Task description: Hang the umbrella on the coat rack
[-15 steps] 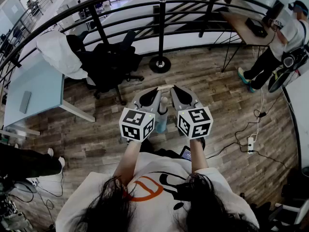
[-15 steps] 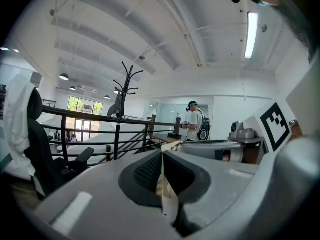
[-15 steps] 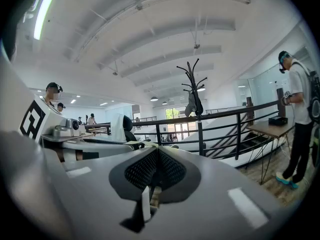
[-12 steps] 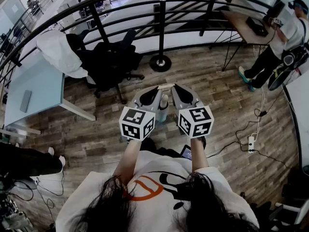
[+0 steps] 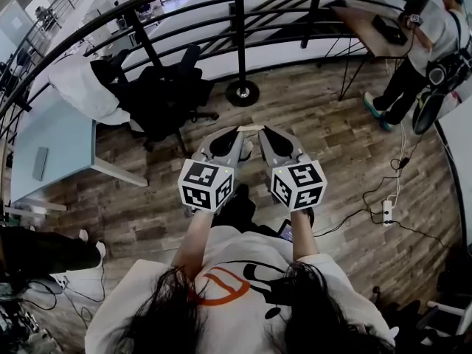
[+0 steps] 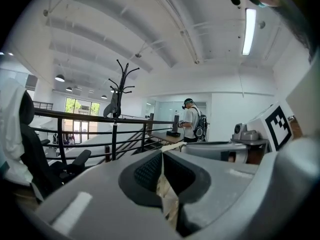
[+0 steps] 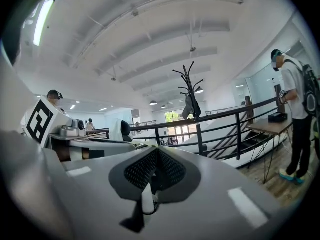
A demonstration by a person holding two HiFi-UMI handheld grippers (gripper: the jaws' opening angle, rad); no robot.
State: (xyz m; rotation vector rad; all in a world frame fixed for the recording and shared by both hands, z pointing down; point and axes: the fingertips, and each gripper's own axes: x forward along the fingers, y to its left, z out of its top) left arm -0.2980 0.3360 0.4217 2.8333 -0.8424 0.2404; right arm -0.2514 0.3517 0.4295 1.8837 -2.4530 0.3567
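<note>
Looked steeply down from the head, close above the left gripper (image 5: pixel 237 131) and right gripper (image 5: pixel 264 130). Rode on each gripper, faced forward along its jaws, very near them. Shared across all three: the strap (image 5: pixel 251 127) at the jaw tips, with the coat rack (image 5: pixel 240 50) and railing (image 5: pixel 145 37) ahead.

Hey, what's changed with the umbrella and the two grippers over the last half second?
The pale umbrella hanging below has swung up under the left gripper, so less of it shows. The rest is as before: left and right gripper shut on the tan strap, tips together, coat rack ahead.
</note>
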